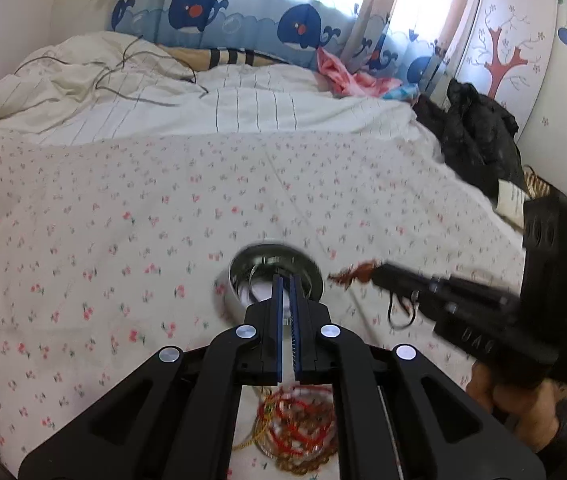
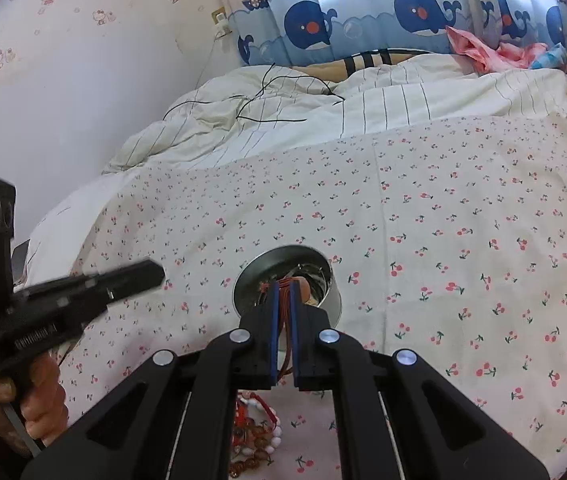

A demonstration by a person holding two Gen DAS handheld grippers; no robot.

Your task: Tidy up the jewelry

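Observation:
A steel bowl (image 1: 239, 266) sits on the cherry-print bedsheet, just past my left gripper (image 1: 286, 279), which is shut with nothing visible between its blue pads. In the right wrist view my right gripper (image 2: 283, 286) is shut on a brown corded bracelet (image 2: 283, 300), held over the bowl (image 2: 335, 300). The left wrist view shows that right gripper (image 1: 375, 270) beside the bowl with the brown piece (image 1: 349, 274) sticking out of its tip. A tangled pile of red, gold and white jewelry (image 1: 299, 428) lies under the grippers, nearer me (image 2: 255, 432). My left gripper (image 2: 157, 274) appears blurred at the left.
A rumpled striped quilt (image 1: 203, 108) with a dark cable (image 1: 123, 76) covers the far half of the bed. Black clothing (image 1: 475, 140) is heaped at the bed's right edge. Whale-print curtains (image 2: 363, 20) hang behind. A hand (image 2: 39, 400) holds the left gripper's handle.

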